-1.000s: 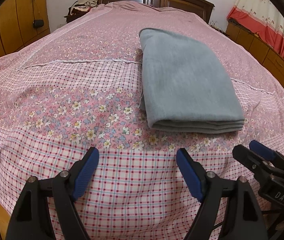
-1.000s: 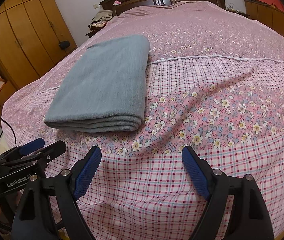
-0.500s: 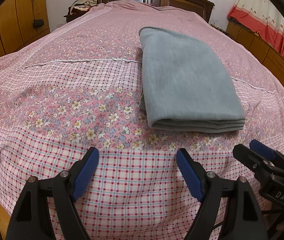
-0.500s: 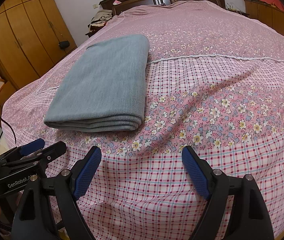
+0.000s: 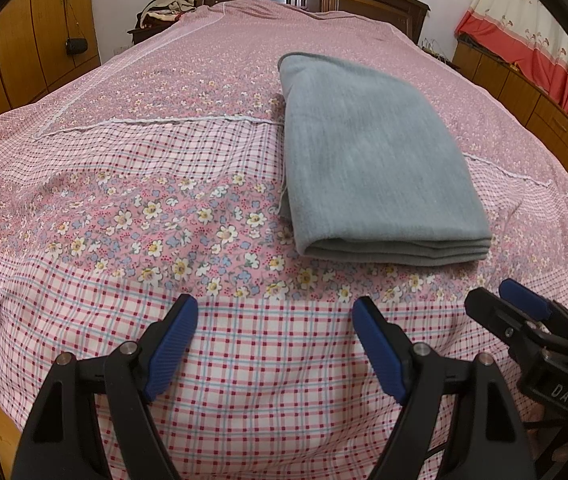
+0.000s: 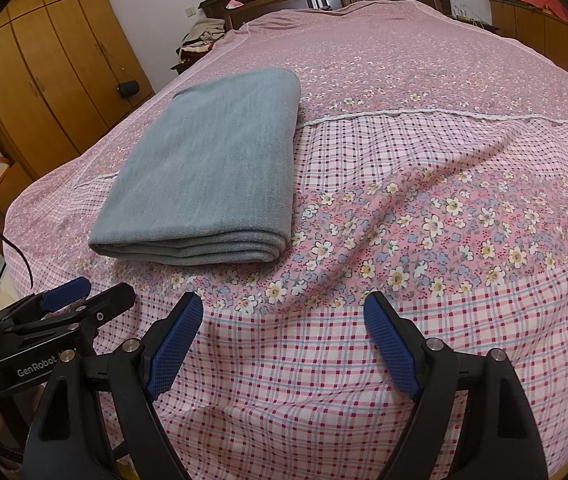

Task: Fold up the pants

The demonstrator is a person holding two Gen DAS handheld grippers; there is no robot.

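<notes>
The grey-blue denim pants (image 5: 376, 160), already folded into a flat, layered rectangle, lie on the pink floral-and-checked bedspread (image 5: 123, 208), with the stacked fold edges facing the foot of the bed. To my eye the folding is finished or very nearly so.

The left gripper (image 5: 273, 340) hovers over the checked band near the foot of the bed, its blue-padded jaws spread wide and holding nothing. The right gripper (image 6: 284, 338) is likewise wide open and empty, well short of the pants.

If any step remains, it is probably a final tidy. Doing it well would mean coming in low at the near corners, pinching all layers together rather than the top one alone, and pressing or tugging evenly so the stack stays square and the bedspread underneath does not bunch.

The left wrist view shows the red-and-cream curtain (image 5: 524, 28) and the low wooden cabinets (image 5: 532, 112) to one side of the bed; the right wrist view shows instead the tall wooden wardrobe (image 6: 55, 60) on the other side, and a diagonal wrinkle in the bedspread beside the pants. Each view also catches the other gripper at its edge.
</notes>
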